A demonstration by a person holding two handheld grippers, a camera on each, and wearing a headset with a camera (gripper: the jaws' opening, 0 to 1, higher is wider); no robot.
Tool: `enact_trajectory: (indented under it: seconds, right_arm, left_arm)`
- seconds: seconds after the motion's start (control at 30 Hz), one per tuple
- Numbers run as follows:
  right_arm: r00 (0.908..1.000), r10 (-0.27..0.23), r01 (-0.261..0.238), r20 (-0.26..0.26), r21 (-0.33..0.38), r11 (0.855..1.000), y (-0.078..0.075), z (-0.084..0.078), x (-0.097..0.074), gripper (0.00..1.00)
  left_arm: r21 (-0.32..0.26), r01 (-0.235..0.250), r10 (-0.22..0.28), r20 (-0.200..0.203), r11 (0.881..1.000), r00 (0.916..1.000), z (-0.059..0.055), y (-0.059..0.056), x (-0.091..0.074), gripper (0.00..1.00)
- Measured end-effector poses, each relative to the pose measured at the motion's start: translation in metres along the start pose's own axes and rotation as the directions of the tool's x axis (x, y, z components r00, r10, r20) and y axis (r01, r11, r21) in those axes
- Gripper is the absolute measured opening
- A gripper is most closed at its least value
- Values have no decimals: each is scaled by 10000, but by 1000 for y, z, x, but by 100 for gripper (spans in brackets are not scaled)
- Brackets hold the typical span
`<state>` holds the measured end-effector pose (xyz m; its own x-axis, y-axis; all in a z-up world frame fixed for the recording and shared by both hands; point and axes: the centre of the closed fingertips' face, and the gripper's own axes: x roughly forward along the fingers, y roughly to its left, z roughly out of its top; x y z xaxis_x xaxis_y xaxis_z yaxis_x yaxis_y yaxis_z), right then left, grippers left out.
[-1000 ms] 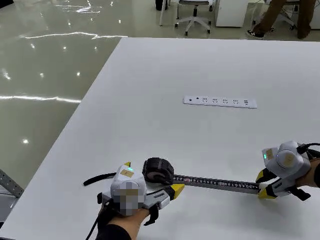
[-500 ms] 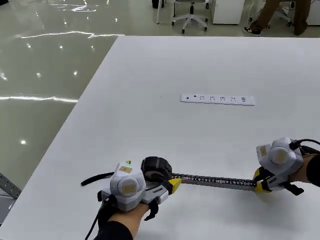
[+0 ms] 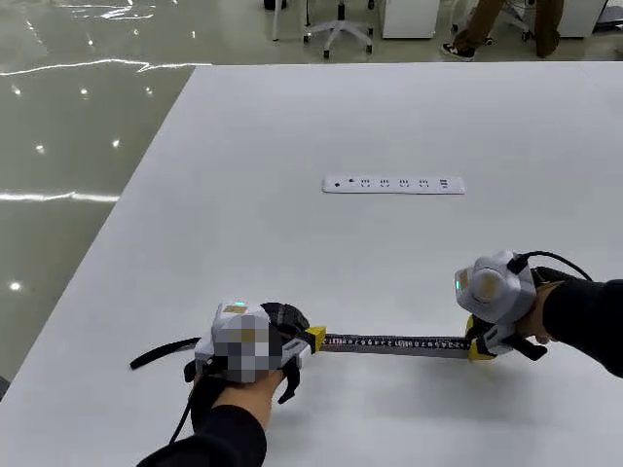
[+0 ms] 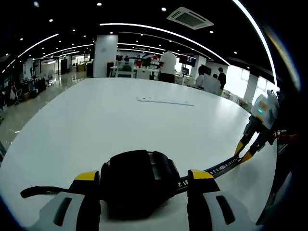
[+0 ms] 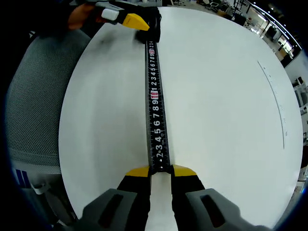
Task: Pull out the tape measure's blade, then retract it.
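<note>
Now the left gripper (image 4: 144, 177) is clenched around the black tape measure (image 4: 137, 185), which sits near the front edge of the white tabletop (image 3: 292, 243). Its blade (image 5: 156, 110) lies drawn out flat along the surface. The right gripper (image 5: 160, 169) pinches the blade's free end, well apart from the case, with a power strip (image 3: 393, 184) farther back.

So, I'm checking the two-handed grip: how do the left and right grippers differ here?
The left gripper clamps the black case; the right gripper pinches the blade near its end. The left one's jaws stand wide apart around the case; the right one's are nearly together on the thin blade. Both have yellow tips and sit low over the white table.
</note>
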<state>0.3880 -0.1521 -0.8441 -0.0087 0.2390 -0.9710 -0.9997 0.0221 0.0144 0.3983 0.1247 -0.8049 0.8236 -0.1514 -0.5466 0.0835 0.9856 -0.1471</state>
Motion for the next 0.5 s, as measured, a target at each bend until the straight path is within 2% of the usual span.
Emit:
enact_trajectory:
  seconds: [0.13, 0.17, 0.5]
  right_arm:
    - [10000, -6, 6, 50, 183, 9998, 0, 0, 0, 11]
    - [10000, -21, 20, 70, 208, 9998, -1, 0, 0, 11]
    - [9999, -39, 32, 168, 413, 9991, -1, 0, 0, 11]
  left_arm:
    - [-431, -303, 298, -124, 9986, 9995, -1, 6, 2, 65]
    - [-434, -242, 235, -173, 9988, 9996, -1, 4, 4, 64]
    - [52, -334, 336, -657, 9994, 9973, -5, 5, 3, 62]
